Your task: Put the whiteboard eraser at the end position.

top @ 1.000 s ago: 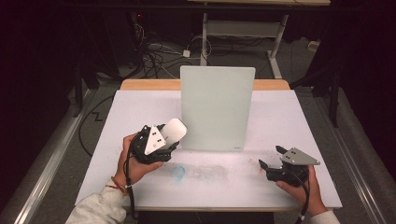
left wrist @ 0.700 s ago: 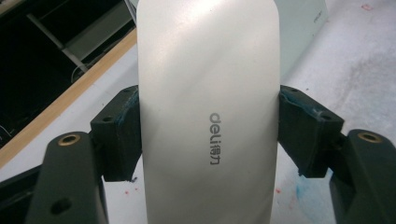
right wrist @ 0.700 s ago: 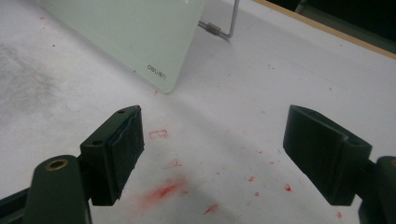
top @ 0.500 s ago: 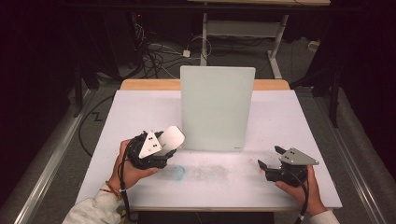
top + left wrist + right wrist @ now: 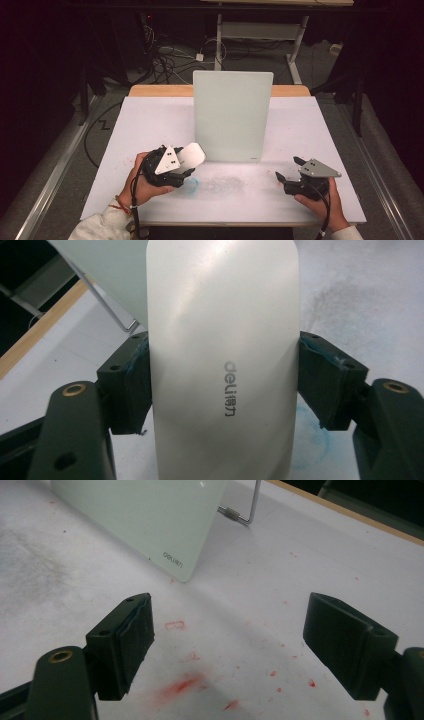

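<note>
Left tool (image 5: 172,165) clamped on a white eraser (image 5: 191,154), jaws pressed against its two long edges; in the left gripper view the eraser (image 5: 222,355) rises between the jaws with a grey printed logo on its face. Held low over the near-left part of the tabletop (image 5: 150,125), tip aimed toward the foot of the upright whiteboard (image 5: 232,115). Just beneath and beside it, a faint blue smear (image 5: 192,186) on the white surface, with a greyish smudged patch (image 5: 225,184) to its right.

Right tool (image 5: 300,180) spread wide with nothing between the jaws, resting near the tabletop's near-right edge, well apart from the eraser. Under it in the right gripper view, red marker stains (image 5: 182,685) and small specks on the white surface, plus the board's lower corner (image 5: 172,557) and its wire stand (image 5: 245,510).

Beyond the white sheet, a strip of wood (image 5: 160,90) along the far edge. Dark room all around, tangled cables (image 5: 165,55) on the floor and a white frame (image 5: 260,30) behind.

Compared with half a second ago: left tool and eraser shifted slightly toward the board, eraser tilted a little more upward. Right tool unchanged.
</note>
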The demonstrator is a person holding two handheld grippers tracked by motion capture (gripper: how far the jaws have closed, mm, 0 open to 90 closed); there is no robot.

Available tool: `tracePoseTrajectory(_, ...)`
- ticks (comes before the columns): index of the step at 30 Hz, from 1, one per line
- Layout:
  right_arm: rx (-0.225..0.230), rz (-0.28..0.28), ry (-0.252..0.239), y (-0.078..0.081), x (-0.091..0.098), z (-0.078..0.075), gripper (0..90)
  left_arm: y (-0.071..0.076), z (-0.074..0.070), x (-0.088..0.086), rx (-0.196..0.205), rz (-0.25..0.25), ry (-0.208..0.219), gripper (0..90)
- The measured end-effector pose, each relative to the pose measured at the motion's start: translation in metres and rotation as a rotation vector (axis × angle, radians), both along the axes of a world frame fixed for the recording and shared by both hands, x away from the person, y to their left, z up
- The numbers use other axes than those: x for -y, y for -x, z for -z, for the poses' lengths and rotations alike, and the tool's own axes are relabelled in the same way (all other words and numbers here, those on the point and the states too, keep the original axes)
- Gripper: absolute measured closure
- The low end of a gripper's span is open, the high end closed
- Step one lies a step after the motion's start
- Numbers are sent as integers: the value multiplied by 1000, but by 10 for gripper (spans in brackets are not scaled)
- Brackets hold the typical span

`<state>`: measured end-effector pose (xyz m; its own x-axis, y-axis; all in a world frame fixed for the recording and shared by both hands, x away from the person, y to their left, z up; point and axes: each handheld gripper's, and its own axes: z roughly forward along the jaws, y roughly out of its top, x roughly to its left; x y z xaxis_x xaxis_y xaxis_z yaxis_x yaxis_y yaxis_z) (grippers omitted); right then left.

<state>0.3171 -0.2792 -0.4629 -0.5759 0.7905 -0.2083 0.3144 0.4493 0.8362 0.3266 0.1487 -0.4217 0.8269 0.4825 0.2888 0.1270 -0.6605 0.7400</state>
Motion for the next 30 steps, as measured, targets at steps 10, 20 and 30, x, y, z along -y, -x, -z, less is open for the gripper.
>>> tracePoseTrajectory(10, -5, -2, 6, 1, -1, 1, 210, -4, 0, 36, -60, 136, -143, 290)
tracePoseTrajectory(20, -13, -7, 11, 0, 0, 3, 210, -10, 16, 42, -200, 242, -293, 290)
tracePoseTrajectory(30, -19, -16, 22, 0, -4, 5, 210, -19, 24, 60, -270, 341, -338, 289)
